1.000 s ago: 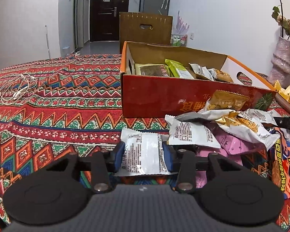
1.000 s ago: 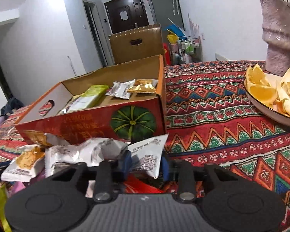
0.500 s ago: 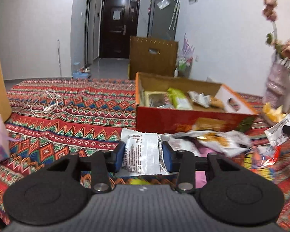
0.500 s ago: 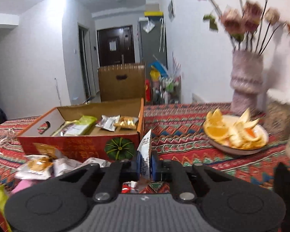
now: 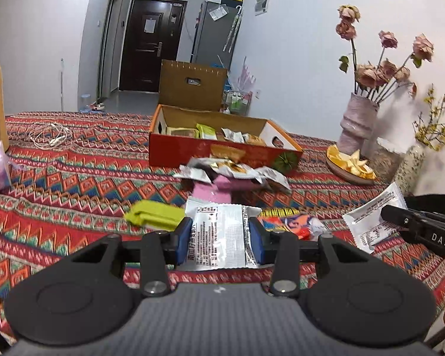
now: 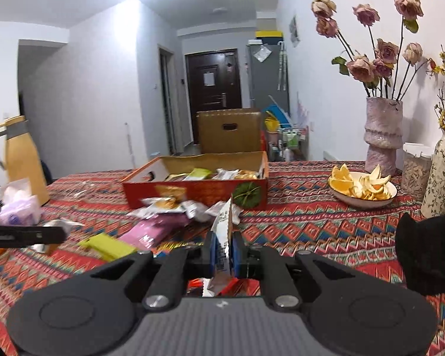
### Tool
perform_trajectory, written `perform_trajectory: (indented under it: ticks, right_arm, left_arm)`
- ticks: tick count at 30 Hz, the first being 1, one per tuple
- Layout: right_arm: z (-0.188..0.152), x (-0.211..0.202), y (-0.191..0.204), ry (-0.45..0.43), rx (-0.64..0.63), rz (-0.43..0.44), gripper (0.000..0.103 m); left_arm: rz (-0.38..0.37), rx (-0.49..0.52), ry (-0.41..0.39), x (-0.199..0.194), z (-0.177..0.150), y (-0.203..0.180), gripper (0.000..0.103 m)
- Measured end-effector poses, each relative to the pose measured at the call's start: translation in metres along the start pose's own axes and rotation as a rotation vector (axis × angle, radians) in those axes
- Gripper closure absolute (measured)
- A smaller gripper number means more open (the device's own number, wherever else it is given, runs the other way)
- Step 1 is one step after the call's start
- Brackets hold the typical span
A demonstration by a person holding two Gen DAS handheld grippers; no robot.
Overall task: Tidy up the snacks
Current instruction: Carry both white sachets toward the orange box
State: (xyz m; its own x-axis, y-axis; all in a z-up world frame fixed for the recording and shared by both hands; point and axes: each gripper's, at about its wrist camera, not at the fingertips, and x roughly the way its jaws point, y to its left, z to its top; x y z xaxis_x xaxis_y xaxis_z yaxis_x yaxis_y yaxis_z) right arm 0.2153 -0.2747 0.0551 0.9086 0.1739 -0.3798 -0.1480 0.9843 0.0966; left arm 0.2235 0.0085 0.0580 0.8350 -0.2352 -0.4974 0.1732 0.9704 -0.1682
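My left gripper (image 5: 221, 237) is shut on a white snack packet (image 5: 219, 240), held flat above the patterned tablecloth. My right gripper (image 6: 224, 250) is shut on another white snack packet (image 6: 224, 228), held edge-on; it also shows in the left wrist view (image 5: 370, 219). The red cardboard box (image 5: 192, 151) with several snacks inside stands further back, also in the right wrist view (image 6: 192, 191). A pile of loose snack packets (image 5: 231, 172) lies in front of it, with a pink packet (image 5: 213, 191), a green packet (image 5: 154, 213) and an orange packet (image 5: 287, 222).
A plate of orange peels (image 6: 362, 184), a pink vase with roses (image 6: 382, 130), a jar (image 6: 415, 166) and a white vase (image 6: 439, 175) stand at the right. A yellow thermos (image 6: 20, 160), a purple bag (image 6: 17, 207) and a white cable (image 5: 49, 136) are at the left.
Both grippers have pulled back and up from the box, each with its packet. The right gripper has closed tight and its packet has turned edge-on.
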Motion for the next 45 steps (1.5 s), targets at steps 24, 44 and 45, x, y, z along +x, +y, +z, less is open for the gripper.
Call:
perform_trajectory:
  ticks: [24, 44, 45]
  right_arm:
    - [0.048, 0.063, 0.018, -0.046, -0.077, 0.122, 0.093]
    - [0.109, 0.338, 0.016, 0.123, 0.259, 0.282, 0.093]
    - [0.104, 0.347, 0.015, 0.152, 0.288, 0.291, 0.092]
  left_arm:
    - [0.049, 0.067, -0.109, 0.055, 0.080, 0.019, 0.062]
    - [0.071, 0.000, 0.022, 0.286, 0.148, 0.081, 0.062]
    - [0.077, 0.017, 0.047, 0.293, 0.144, 0.082, 0.060]
